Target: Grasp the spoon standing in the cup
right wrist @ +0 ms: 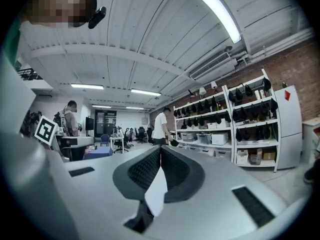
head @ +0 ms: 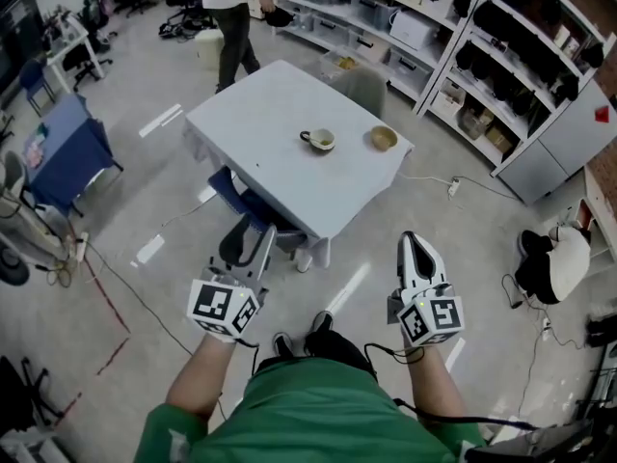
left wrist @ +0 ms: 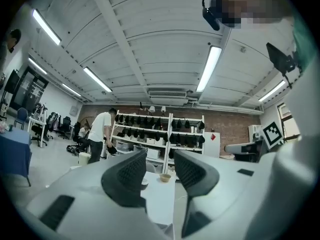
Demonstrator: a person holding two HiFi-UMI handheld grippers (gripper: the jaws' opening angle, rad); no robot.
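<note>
Table (head: 275, 157): white, well ahead of the person, with neither gripper near it.
Left gripper (head: 261, 243): held low in front of the body, jaws apart, nothing between them.
Right gripper (head: 413, 243): held low beside the other, jaws pressed together, empty.
Bowl (head: 384, 139): tan, near the cup on its right, apart from it.
Cup (head: 319, 140): upright on the table's far half, handle pointing left.
Spoon: presumably inside the cup, but too small here to make out.
Done: nothing yet, as far as I can judge.
Remaining: the approach to the table, placing open jaws around the spoon's handle, and closing on it.
</note>
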